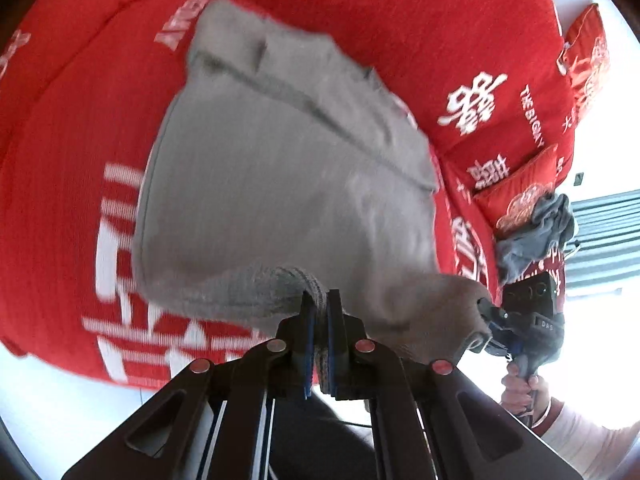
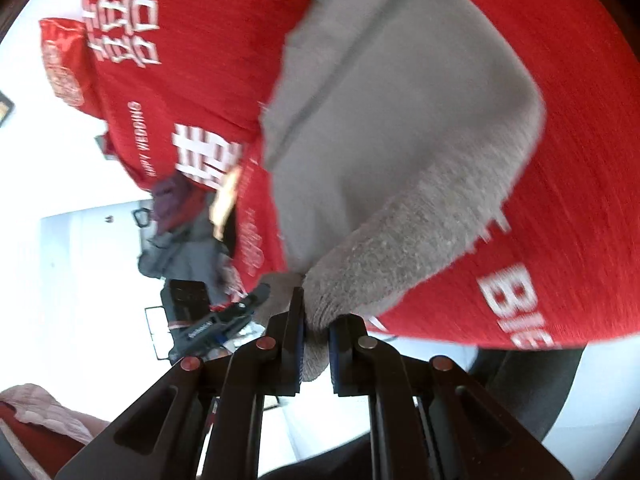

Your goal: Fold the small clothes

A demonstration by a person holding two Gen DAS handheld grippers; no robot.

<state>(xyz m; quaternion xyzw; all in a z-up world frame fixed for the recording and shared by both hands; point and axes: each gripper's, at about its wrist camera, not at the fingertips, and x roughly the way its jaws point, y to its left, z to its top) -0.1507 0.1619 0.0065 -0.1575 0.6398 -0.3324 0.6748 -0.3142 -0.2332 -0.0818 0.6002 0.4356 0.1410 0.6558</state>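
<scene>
While lifted, both fingers (image 1: 320, 312) (image 2: 316, 320) pinched tight on grey garment (image 1: 260, 184).

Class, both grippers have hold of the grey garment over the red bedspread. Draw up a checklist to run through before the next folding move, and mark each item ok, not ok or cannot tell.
1. Left gripper shut on the garment's ribbed edge: ok.
2. Right gripper shut on the ribbed edge: ok.
3. Both grips at the same edge of the garment: ok; the right gripper also shows in the left view, pinching the neighbouring corner.
4. Garment hangs without twists: cannot tell, the pictures are blurred.
5. Bedspread beyond the garment bare for laying it down: ok.
6. Other clothes kept apart from the garment: ok, the pile lies off to the side.
</scene>
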